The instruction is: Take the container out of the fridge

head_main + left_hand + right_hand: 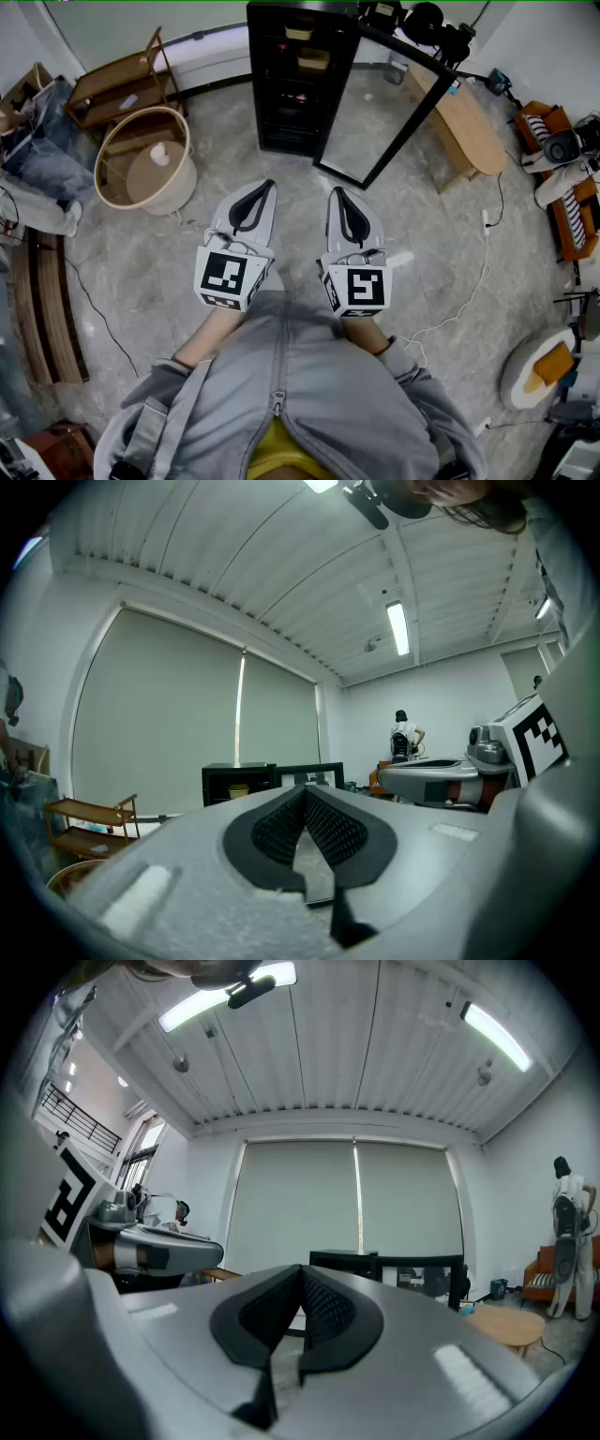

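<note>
1. Pale items (314, 59) on the fridge (281, 103) shelves are shown too small to be identified.
2. A distant person (405, 735) is seen small, from behind.
3. The wearer's grey jacket (281, 394) is cut off by the bottom edge.

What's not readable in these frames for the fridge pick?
- Head view: fridge lower shelves too dark; contents unknown.
- Head view: yellowish containers on upper shelves too small for shape or lid.
- Left gripper view: the left gripper hides the fridge's lower part.
- Right gripper view: fridge interior small, dark, partly behind the right gripper.
</note>
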The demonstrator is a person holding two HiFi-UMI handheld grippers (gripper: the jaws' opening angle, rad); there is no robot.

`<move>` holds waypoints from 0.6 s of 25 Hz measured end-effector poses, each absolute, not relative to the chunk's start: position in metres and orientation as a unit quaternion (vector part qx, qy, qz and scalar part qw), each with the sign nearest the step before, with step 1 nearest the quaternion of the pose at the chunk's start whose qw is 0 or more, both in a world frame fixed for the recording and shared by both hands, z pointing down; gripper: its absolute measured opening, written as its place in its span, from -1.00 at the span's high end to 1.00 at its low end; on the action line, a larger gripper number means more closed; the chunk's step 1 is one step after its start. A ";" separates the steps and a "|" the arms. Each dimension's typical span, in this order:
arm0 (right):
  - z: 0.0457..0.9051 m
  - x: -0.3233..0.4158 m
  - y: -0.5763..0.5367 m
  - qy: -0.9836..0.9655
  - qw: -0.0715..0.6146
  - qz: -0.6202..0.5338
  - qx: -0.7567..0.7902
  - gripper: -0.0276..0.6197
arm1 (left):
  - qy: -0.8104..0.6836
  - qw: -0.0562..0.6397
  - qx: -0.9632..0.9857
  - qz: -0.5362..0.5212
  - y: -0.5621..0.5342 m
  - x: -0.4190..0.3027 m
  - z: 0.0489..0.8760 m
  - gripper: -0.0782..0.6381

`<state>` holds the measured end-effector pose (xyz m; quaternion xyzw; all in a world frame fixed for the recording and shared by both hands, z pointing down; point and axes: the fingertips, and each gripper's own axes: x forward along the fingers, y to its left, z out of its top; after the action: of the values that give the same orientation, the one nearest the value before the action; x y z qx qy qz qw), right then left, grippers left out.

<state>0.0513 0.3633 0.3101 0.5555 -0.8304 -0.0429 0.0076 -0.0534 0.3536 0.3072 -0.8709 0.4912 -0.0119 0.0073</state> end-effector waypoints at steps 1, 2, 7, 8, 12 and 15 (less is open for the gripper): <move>0.309 0.052 0.361 -0.830 0.005 -0.045 0.556 0.91 | 0.492 0.008 -0.871 -0.012 0.351 -0.053 0.308 0.78; 0.308 0.053 0.358 -0.829 0.002 -0.047 0.557 0.91 | 0.492 0.008 -0.871 -0.012 0.347 -0.053 0.309 0.78; 0.317 0.055 0.331 -0.829 0.004 -0.038 0.558 0.91 | 0.491 0.002 -0.871 -0.008 0.318 -0.052 0.318 0.78; 0.319 0.055 0.323 -0.828 0.006 -0.038 0.559 0.91 | 0.490 0.001 -0.872 -0.007 0.308 -0.051 0.320 0.78; 0.326 0.058 0.279 -0.822 0.013 -0.036 0.568 0.91 | 0.480 0.004 -0.877 -0.004 0.264 -0.051 0.324 0.78; 0.326 0.058 0.233 -0.819 0.015 -0.039 0.573 0.91 | 0.477 0.009 -0.879 -0.001 0.218 -0.054 0.323 0.78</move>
<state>0.0577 0.2334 0.3257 0.5727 -0.8187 -0.0393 0.0150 -0.0539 0.2184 0.3226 -0.8789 0.4768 -0.0009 0.0088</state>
